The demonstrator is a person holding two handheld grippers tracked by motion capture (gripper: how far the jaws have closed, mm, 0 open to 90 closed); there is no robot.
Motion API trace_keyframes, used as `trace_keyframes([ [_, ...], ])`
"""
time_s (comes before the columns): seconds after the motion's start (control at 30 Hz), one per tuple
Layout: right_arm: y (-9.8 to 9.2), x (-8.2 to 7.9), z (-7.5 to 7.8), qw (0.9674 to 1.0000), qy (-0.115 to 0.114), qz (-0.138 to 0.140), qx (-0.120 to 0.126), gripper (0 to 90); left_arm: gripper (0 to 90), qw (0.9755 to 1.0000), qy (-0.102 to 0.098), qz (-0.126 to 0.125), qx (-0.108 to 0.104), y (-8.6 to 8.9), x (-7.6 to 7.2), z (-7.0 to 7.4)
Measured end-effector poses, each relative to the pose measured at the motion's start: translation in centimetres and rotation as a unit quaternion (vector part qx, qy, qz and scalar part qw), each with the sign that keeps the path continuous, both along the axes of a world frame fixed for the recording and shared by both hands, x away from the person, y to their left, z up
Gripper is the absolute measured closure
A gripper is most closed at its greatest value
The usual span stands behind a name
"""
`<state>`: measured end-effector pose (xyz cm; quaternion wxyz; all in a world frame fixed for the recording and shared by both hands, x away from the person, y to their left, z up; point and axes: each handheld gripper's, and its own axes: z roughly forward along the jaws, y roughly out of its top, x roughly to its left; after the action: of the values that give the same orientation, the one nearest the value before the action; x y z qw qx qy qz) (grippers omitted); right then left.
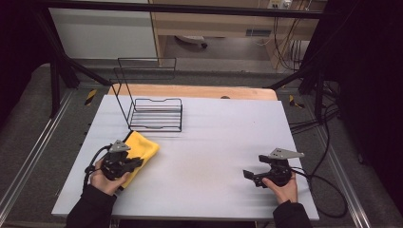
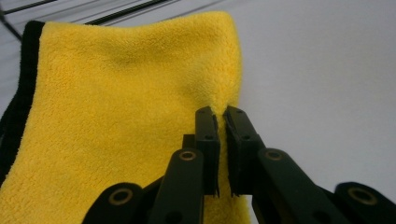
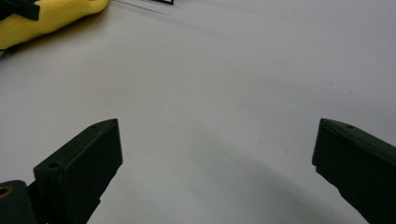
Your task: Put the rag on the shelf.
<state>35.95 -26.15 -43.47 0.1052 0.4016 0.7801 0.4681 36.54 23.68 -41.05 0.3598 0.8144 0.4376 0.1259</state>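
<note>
The folded yellow microfibre cloth lies near the left front of the white table, just in front of the black wire rack. The left claw has its jaws pinched together on a thin ridge of the cloth's right-hand edge, seen in the left gripper view. The right claw hangs wide open over bare table, well apart from the cloth, with nothing between its jaws.

My worry is that bite. It looks to catch only a little fabric, perhaps just the top layer, so a lift could let the plush pile slip free or make the fold fall open and drag. The rack sits close behind too; a swing that way could snag the cloth on its wires. With the other claw so far off, nothing steadies the loose end.
</note>
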Motion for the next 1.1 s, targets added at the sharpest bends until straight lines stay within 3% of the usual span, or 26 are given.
trace_keyframes([
  [0.13, 0.1, 0.0, 0.0, 1.0, -0.002, -0.004, -0.001, 2.2, 83.8, 0.9998, -0.005, -0.017, 0.001, -2.6, -0.5, -0.3],
  [0.37, 0.1, 0.1, -0.1, 1.0, -0.005, -0.006, 0.001, 2.2, 83.5, 0.9998, 0.0, -0.018, -0.009, -5.1, -0.5, -0.7],
  [0.4, 0.1, 0.1, -0.1, 1.0, -0.006, -0.005, 0.0, 2.2, 83.3, 0.9998, 0.001, -0.021, -0.003, -5.7, -0.4, -1.1],
  [0.53, 0.2, 0.1, -0.1, 1.0, -0.005, -0.008, -0.002, 2.2, 80.8, 0.9995, 0.01, -0.03, -0.002, -5.7, -0.2, -1.8],
  [0.63, 0.3, 0.1, -0.1, 0.9999, -0.002, -0.014, -0.002, 2.2, 68.3, 0.9985, 0.007, -0.052, -0.016, -5.2, -0.1, -1.4],
  [0.67, 0.4, 0.1, -0.1, 0.9999, -0.001, -0.015, -0.005, 2.2, 62.7, 0.9979, -0.002, -0.058, -0.03, -4.5, -0.2, -0.6],
  [0.73, 0.5, 0.1, -0.1, 0.9999, -0.004, -0.013, -0.008, 2.2, 53.1, 0.9977, -0.009, -0.059, -0.031, -4.1, -0.2, -0.3],
  [0.77, 0.5, 0.1, -0.1, 0.9999, -0.004, -0.013, -0.008, 2.2, 53.1, 0.9979, -0.02, -0.055, -0.028, -3.5, -0.2, 0.1],
  [0.83, 1.0, 0.1, -0.1, 0.9999, -0.003, -0.014, -0.009, 2.5, 42.0, 0.9982, -0.037, -0.043, -0.019, -2.2, 0.0, 0.7],
  [0.9, 1.4, 0.2, 0.0, 0.9998, -0.003, -0.013, -0.013, 2.6, 39.0, 0.9989, -0.043, -0.018, -0.009, 0.5, 0.7, 1.4],
  [0.97, 2.1, 0.2, 0.1, 0.9998, 0.001, -0.014, -0.013, 2.9, 38.6, 0.999, -0.044, -0.008, -0.007, 1.3, 0.9, 1.5],
  [1.1, 3.6, 0.4, 0.2, 0.9997, 0.006, -0.012, -0.018, 3.1, 42.8, 0.9995, -0.021, 0.01, 0.019, 4.2, 1.5, 0.7],
])
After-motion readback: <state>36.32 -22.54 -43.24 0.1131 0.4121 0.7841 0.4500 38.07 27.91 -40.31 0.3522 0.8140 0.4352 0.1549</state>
